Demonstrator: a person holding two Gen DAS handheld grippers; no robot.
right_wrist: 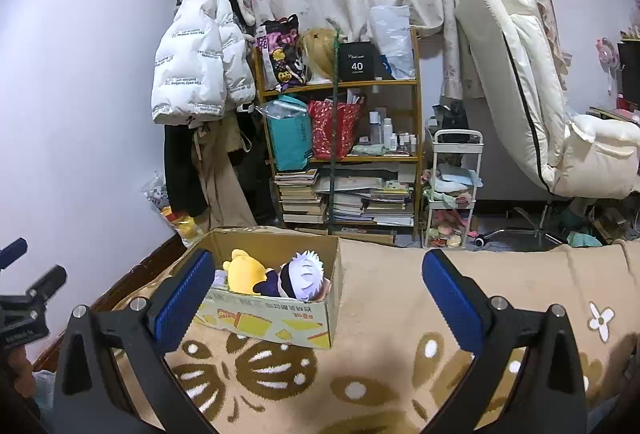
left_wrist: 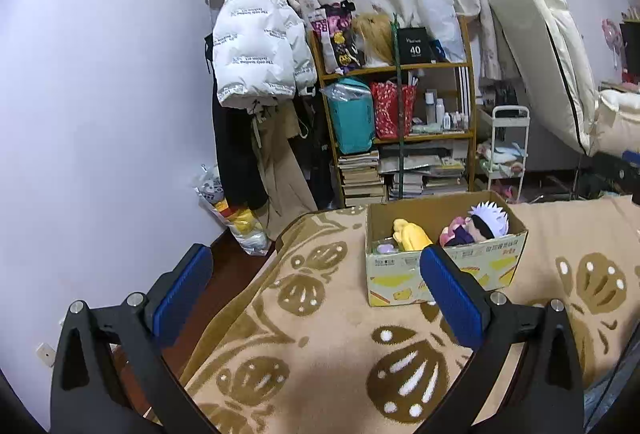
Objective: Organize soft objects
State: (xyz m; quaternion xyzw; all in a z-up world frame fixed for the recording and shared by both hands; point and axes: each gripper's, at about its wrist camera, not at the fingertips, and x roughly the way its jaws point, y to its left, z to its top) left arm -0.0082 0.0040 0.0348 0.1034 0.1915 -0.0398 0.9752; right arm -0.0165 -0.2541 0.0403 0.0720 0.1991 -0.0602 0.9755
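Observation:
A cardboard box (left_wrist: pixel 460 266) (right_wrist: pixel 280 318) stands on the bed's tan patterned blanket (left_wrist: pixel 320 334) (right_wrist: pixel 380 314). Inside lie a yellow plush (left_wrist: pixel 410 234) (right_wrist: pixel 246 272), a white-haired doll in dark clothes (left_wrist: pixel 486 222) (right_wrist: pixel 302 276) and a small pale item (left_wrist: pixel 386 248). My left gripper (left_wrist: pixel 316 294) is open and empty, held above the blanket just in front and left of the box. My right gripper (right_wrist: pixel 316 298) is open and empty, in front and right of the box. The left gripper also shows in the right wrist view at the far left (right_wrist: pixel 24 274).
Behind the bed stand a wooden shelf (left_wrist: pixel 396 106) (right_wrist: pixel 344 122) with bags, bottles and books, hanging coats (left_wrist: pixel 256 46) (right_wrist: pixel 200 66), a white cart (right_wrist: pixel 452 190) and a cream recliner (right_wrist: pixel 532 94). A bag of plush toys (left_wrist: pixel 236 218) sits on the floor by the wall.

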